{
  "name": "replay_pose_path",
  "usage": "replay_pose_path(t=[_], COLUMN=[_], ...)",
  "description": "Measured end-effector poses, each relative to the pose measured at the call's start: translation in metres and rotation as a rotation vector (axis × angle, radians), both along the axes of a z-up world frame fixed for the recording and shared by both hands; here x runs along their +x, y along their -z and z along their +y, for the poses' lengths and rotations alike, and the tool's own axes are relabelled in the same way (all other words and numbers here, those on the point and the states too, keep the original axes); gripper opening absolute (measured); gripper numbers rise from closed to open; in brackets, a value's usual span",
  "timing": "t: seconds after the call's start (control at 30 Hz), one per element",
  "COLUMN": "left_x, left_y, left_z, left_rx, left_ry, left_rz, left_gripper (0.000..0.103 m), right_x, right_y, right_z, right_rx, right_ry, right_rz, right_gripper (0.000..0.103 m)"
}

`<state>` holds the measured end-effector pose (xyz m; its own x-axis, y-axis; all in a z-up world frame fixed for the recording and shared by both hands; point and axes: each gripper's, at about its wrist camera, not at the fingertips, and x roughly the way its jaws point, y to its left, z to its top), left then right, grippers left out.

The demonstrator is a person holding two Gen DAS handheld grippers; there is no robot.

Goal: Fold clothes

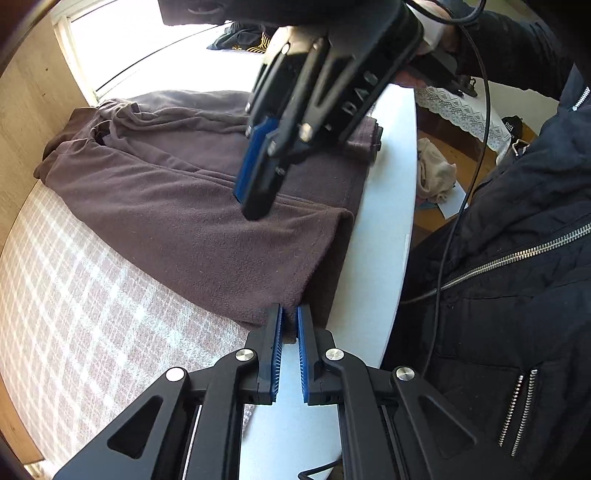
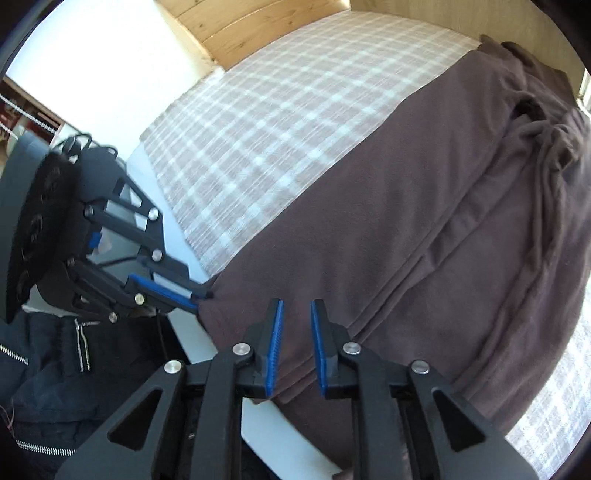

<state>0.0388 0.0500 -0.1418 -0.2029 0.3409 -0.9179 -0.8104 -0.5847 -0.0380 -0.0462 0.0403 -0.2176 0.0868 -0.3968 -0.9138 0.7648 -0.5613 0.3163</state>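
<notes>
Brown fleece trousers (image 1: 177, 206) with a drawstring (image 2: 546, 147) lie flat on a checked tablecloth (image 1: 92, 295). The left gripper (image 1: 290, 312) is at their near corner by the table's edge, nearly closed, with the cloth's edge pinched between its blue pads. In the right wrist view the left gripper (image 2: 202, 295) bites that same corner. The right gripper (image 2: 296, 306) points down onto the trousers further along the hem, its jaws a narrow gap apart over flat cloth. From the left wrist view the right gripper (image 1: 253, 206) touches the fabric with its tips.
The white table edge (image 1: 380, 221) runs beside a person in a black zipped jacket (image 1: 517, 258). A beige cloth (image 1: 436, 173) and a lace-edged cover (image 1: 458, 107) lie beyond the table. Dark clothing (image 1: 240, 40) sits far off. Wooden panels (image 2: 258, 26) back the table.
</notes>
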Motion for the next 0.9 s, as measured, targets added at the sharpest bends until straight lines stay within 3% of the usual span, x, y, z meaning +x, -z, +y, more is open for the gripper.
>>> replay_pose_path(t=[0.07, 0.17, 0.2, 0.23, 0.27, 0.3, 0.37, 0.47, 0.5, 0.57, 0.67, 0.8, 0.9], left_x=[0.005, 0.013, 0.014, 0.015, 0.014, 0.011, 0.005, -0.006, -0.01, -0.016, -0.021, -0.021, -0.026], left_y=[-0.003, -0.01, -0.013, -0.016, -0.018, -0.019, -0.019, -0.016, -0.016, -0.016, -0.014, -0.019, -0.023], left_z=[0.001, -0.002, -0.005, -0.008, -0.011, -0.014, -0.017, -0.017, -0.016, -0.012, -0.004, 0.007, 0.018], left_rx=[-0.017, -0.045, -0.051, -0.057, -0.066, -0.078, -0.103, -0.123, -0.12, -0.104, -0.097, -0.067, -0.029], left_ry=[0.02, 0.034, 0.034, 0.028, 0.016, 0.009, 0.006, -0.004, -0.006, -0.005, 0.009, 0.015, -0.019], left_rz=[0.0, 0.039, 0.062, 0.095, 0.127, 0.148, 0.165, 0.156, 0.151, 0.138, 0.131, 0.128, 0.117], left_gripper=[0.013, 0.014, 0.015, 0.021, 0.032, 0.035, 0.035, 0.035, 0.035, 0.035, 0.035, 0.036, 0.036], right_x=[0.013, 0.022, 0.023, 0.024, 0.025, 0.025, 0.026, 0.017, -0.004, -0.02, -0.039, -0.057, -0.057], right_y=[0.015, 0.003, -0.008, -0.018, -0.028, -0.03, -0.035, -0.037, -0.045, -0.027, -0.009, 0.004, 0.014], right_z=[0.003, 0.033, 0.051, 0.069, 0.087, 0.106, 0.142, 0.164, 0.168, 0.156, 0.143, 0.138, 0.128], right_rx=[0.106, 0.039, 0.017, -0.006, -0.023, -0.011, 0.012, 0.005, -0.012, -0.052, -0.065, -0.082, -0.106], right_ry=[-0.041, -0.022, 0.021, 0.064, 0.107, 0.152, 0.241, 0.331, 0.342, 0.347, 0.374, 0.433, 0.384], right_rz=[0.021, -0.061, -0.021, 0.019, 0.058, 0.092, 0.151, 0.112, 0.118, 0.143, 0.165, 0.158, 0.078], right_gripper=[0.02, 0.02, 0.02, 0.022, 0.031, 0.043, 0.046, 0.046, 0.046, 0.044, 0.029, 0.017, 0.017])
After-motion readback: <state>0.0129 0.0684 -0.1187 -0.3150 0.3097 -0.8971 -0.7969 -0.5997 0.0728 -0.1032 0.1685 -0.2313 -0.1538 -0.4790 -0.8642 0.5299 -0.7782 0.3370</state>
